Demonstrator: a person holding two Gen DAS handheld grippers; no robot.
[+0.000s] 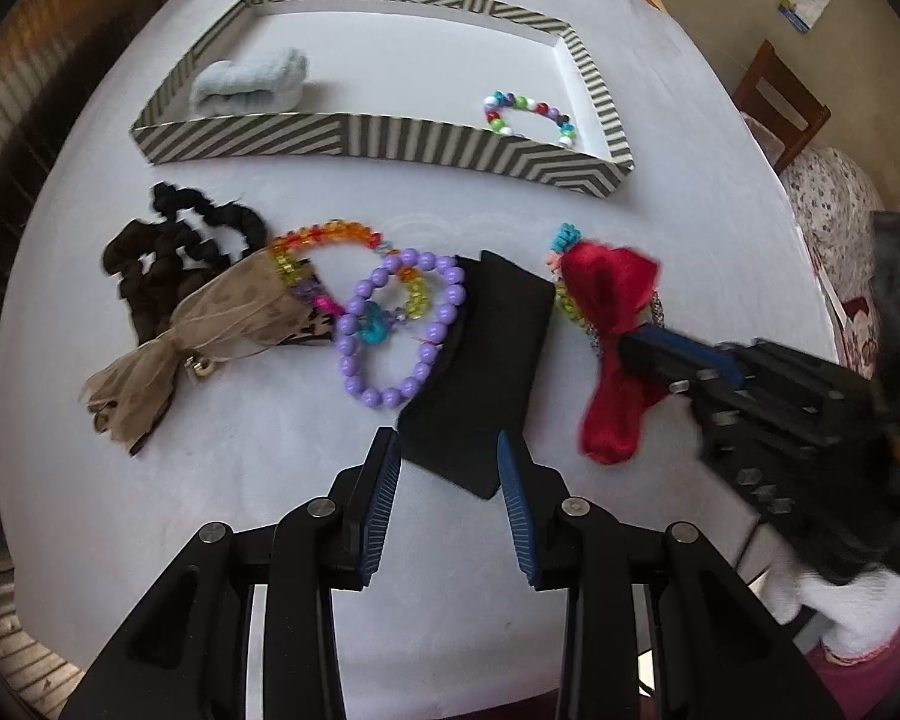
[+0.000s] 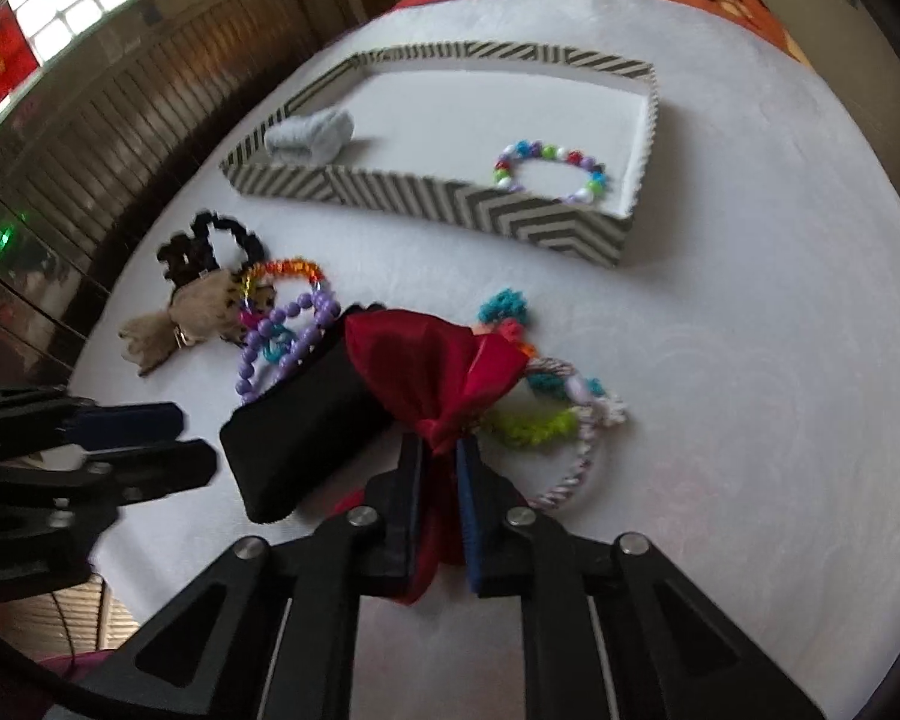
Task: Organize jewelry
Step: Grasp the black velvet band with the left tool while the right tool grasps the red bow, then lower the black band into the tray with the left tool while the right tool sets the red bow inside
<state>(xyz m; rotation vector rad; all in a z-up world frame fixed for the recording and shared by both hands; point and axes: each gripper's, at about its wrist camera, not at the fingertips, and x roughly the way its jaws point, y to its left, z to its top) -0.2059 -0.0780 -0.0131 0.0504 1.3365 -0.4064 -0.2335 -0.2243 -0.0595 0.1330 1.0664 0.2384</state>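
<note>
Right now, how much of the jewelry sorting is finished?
Done: a multicoloured bead bracelet and pale blue fabric roll lie in the striped tray. In hand: the right hand-held gripper pinches the red satin bow. Left: purple bead bracelet, black scrunchie, beige bow, black pouch.

The near table (image 1: 222,510) is bare cloth, free for a hand. Mid-table a crowded row blocks the way: scrunchies (image 1: 174,252), beige bow (image 1: 204,324), purple beads (image 1: 402,330), black pad (image 1: 486,372), red bow (image 1: 612,324). Beyond it a bare strip runs before the tray (image 1: 378,141), whose middle floor lies open between a cloth roll (image 1: 249,87) and a bracelet (image 1: 531,117).
</note>
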